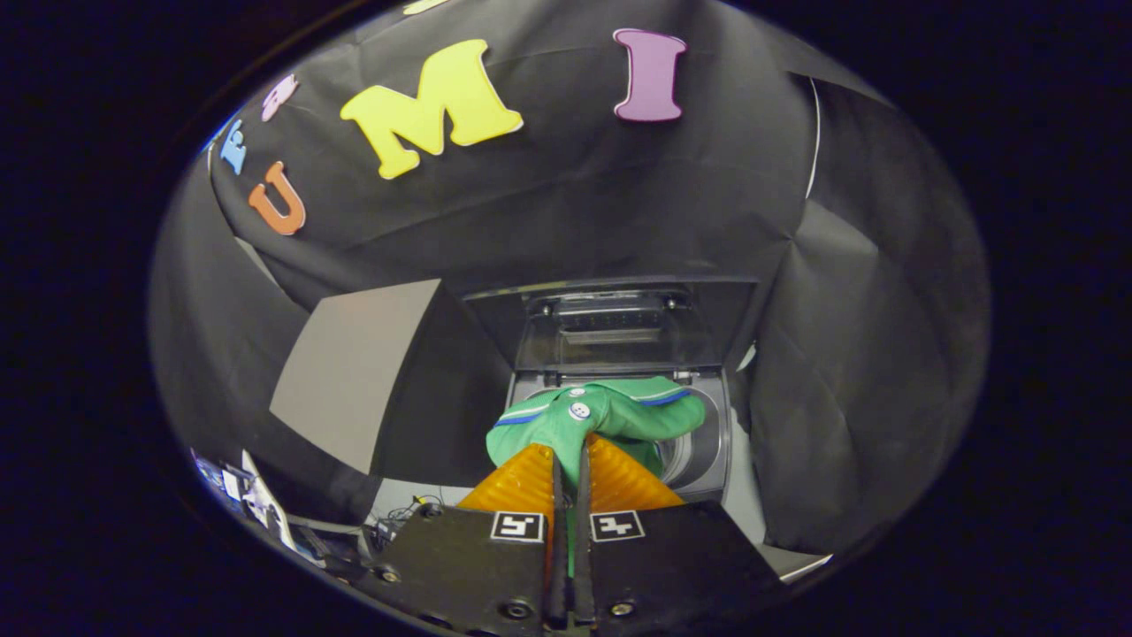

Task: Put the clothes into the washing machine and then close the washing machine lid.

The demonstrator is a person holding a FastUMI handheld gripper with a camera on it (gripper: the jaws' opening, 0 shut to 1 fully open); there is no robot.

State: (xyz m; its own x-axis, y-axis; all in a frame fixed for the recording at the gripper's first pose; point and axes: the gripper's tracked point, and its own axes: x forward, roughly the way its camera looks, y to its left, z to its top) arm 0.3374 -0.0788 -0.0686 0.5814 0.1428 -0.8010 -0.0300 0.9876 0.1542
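Pinching a green garment [610, 416], jaws hang above the open washing machine [707, 442].

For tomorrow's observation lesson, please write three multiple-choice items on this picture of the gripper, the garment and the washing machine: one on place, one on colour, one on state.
1. Where is the garment?
A. Pinched between the fingers, in front of the washing machine opening
B. Spread flat on the floor
C. Hung on the wall

2. What is its main colour?
A. Red
B. Green
C. Grey

3. How does the washing machine lid stand?
A. Shut flat
B. Taken off
C. Raised open

Answers:
1 A: the gripper has both orange fingers closed on the cloth, which bunches just ahead of them with the drum opening behind it.
2 B: the cloth is green, with white and blue trim and white buttons.
3 C: the lid stands up behind the opening.
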